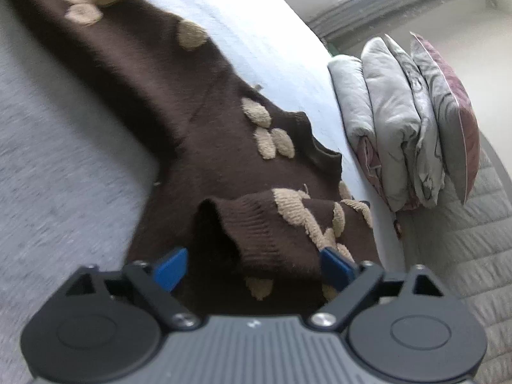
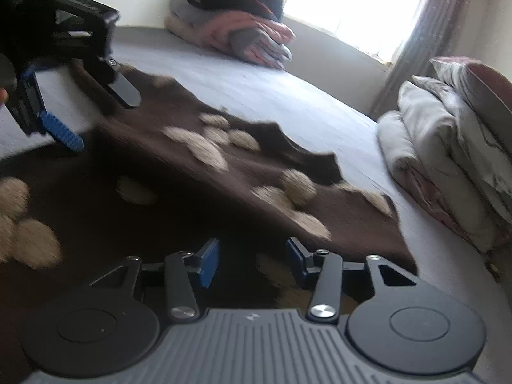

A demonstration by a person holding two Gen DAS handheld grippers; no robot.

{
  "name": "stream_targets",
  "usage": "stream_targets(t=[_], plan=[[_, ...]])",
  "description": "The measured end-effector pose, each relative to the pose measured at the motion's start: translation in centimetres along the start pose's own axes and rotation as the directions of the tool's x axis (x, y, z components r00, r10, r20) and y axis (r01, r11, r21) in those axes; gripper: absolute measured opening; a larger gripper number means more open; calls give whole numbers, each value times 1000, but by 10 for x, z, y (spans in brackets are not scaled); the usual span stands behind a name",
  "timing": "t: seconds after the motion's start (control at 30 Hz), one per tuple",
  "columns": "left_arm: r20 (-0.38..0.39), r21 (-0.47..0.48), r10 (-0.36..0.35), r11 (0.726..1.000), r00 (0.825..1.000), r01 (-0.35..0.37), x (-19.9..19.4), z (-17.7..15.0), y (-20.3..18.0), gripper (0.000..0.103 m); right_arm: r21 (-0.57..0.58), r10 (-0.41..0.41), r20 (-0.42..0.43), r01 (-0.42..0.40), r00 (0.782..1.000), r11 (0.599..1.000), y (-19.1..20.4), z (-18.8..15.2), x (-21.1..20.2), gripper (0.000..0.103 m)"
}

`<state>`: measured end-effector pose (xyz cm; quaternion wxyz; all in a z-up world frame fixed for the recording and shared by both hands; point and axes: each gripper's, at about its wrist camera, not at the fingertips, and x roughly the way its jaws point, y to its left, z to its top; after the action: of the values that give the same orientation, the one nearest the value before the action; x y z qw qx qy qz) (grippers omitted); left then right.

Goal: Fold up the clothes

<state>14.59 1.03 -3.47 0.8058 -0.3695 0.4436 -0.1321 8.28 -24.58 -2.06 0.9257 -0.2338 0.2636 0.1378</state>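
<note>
Brown knit with tan tufts, my sweater (image 1: 192, 121) sprawls across the pale grey bed (image 1: 64, 166), running from my left tongs (image 1: 252, 267) out toward eleven o'clock. Those jaws stand apart around a ribbed cuff (image 1: 256, 224), pads not pressing. My right tongs (image 2: 252, 260) gape over dark knit, nothing clamped. Bare sheet lies open at twelve to one; folded quilts (image 2: 448, 147) crowd the bed edge at three o'clock.

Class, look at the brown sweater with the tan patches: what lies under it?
The brown sweater is spread on a pale grey bed sheet, which shows all around it. The folded-over sleeve cuff lies on top. Whatever is beneath the sweater itself is covered.
</note>
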Motion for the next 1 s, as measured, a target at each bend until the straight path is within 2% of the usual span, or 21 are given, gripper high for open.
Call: stream_targets(t=[0.03,0.07,0.1,0.13,0.17,0.2,0.3,0.5,0.57,0.63,0.73,0.83,0.9,1.0], plan=[[-3,18,3,1000,1000,-3,5,0,-3,75,2,-23,-13,23,1000,1000,-5,-3,3,51],[-6,33,9,999,1000,-9,8,0,-3,65,8,-56,-27,56,998,998,-12,-6,6,51],[-8,52,21,998,1000,-20,14,-2,-6,50,20,-84,-40,85,996,996,-20,-9,8,51],[-7,64,31,997,999,-31,18,-4,-6,41,36,-113,-53,115,992,993,-28,-13,11,53],[0,69,41,997,999,-41,20,-5,-6,22,66,-140,-68,144,988,987,-39,-18,14,54],[9,66,43,997,999,-44,20,-6,-6,16,96,-167,-83,174,982,980,-49,-23,17,55],[81,85,8,996,997,-15,5,-7,-16,12,196,-231,-136,255,963,947,-82,-38,29,55],[240,222,-75,975,968,20,-43,-7,-57,12,379,-232,-133,266,964,886,-120,-49,48,55],[263,232,-89,972,961,26,-52,-11,-60,12,397,-228,-116,255,967,881,-123,-47,54,55],[280,243,-77,970,957,8,-59,-16,-59,12,350,-261,-108,283,959,893,-118,-44,61,54],[267,243,-27,969,963,-41,-63,-27,-54,12,361,-307,-111,326,945,874,-122,-42,61,52],[225,255,56,960,973,-115,-56,-41,-48,12,368,-331,-125,353,935,860,-131,-46,59,51],[200,289,158,934,967,-212,-41,-56,-47,12,349,-338,-142,367,930,863,-135,-51,60,51],[133,345,271,889,953,-300,-14,-77,-38,13,329,-311,-168,351,935,877,-134,-59,66,51]])
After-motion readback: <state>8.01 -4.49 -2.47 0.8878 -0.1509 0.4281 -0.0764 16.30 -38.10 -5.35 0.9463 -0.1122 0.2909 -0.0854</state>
